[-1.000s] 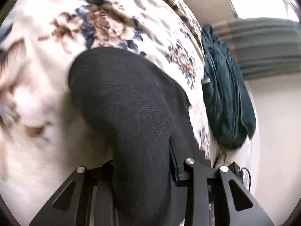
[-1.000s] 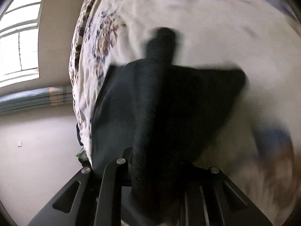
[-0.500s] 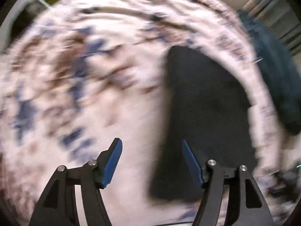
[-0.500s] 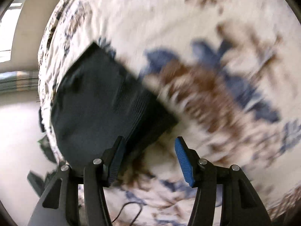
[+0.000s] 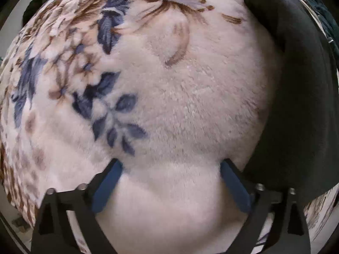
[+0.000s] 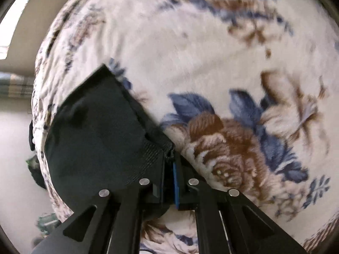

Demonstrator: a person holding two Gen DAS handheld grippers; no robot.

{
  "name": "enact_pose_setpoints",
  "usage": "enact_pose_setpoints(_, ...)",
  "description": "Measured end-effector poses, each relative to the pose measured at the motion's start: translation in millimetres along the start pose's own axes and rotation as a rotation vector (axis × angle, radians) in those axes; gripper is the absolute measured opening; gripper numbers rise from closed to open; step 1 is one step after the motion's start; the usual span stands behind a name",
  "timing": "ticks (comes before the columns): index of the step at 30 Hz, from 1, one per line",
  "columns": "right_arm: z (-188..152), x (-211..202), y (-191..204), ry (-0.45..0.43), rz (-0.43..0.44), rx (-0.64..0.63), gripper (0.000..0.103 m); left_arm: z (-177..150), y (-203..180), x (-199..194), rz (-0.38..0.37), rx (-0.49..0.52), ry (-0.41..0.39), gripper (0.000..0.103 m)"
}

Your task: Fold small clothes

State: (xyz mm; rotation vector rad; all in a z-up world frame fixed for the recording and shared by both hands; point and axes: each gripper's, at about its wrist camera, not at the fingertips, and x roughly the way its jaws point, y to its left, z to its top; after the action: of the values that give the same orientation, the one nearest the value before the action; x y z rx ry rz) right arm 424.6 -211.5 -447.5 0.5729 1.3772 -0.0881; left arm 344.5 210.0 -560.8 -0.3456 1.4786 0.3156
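Lying folded on the floral cream fleece blanket (image 6: 190, 42), the small black knit garment (image 6: 99, 139) is pinched at its ribbed corner by the right gripper (image 6: 169, 175); the left gripper (image 5: 169, 169), fingers spread, is empty, garment at three o'clock. The corner is best drawn across evenly.

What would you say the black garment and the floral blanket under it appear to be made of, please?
The black garment looks like a matte knitted fabric, probably cotton or a blend: fine ribbed rows show at its edge near the right gripper, whose jaws are shut on it. The floral blanket looks like plush fleece, likely synthetic: short fuzzy pile with soft-edged printed flowers.
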Motion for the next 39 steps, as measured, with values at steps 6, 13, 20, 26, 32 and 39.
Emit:
enact_pose_setpoints(6,-16,-25,-9,0.000,-0.017,-0.016,0.007,3,6,3,-0.037,-0.030,0.026,0.103)
enact_pose_setpoints(13,-7,14,-56,0.166,-0.043,0.081,0.007,26,15,-38,-0.111,-0.094,-0.026,0.103)
enact_pose_setpoints(20,48,4,-46,0.101,0.218,0.016,0.079,82,-10,-72,-0.321,-0.054,-0.127,0.103)
enact_pose_setpoints(26,78,92,-7,0.308,0.329,-0.105,0.081,117,-52,-41,-0.358,0.052,-0.106,0.103)
enact_pose_setpoints(32,107,68,32,0.141,0.329,-0.205,0.081,112,-56,-47,-0.333,0.105,-0.122,0.103)
enact_pose_setpoints(39,127,111,68,0.199,0.292,-0.264,0.018,123,-62,-45,-0.322,0.102,-0.131,0.103)
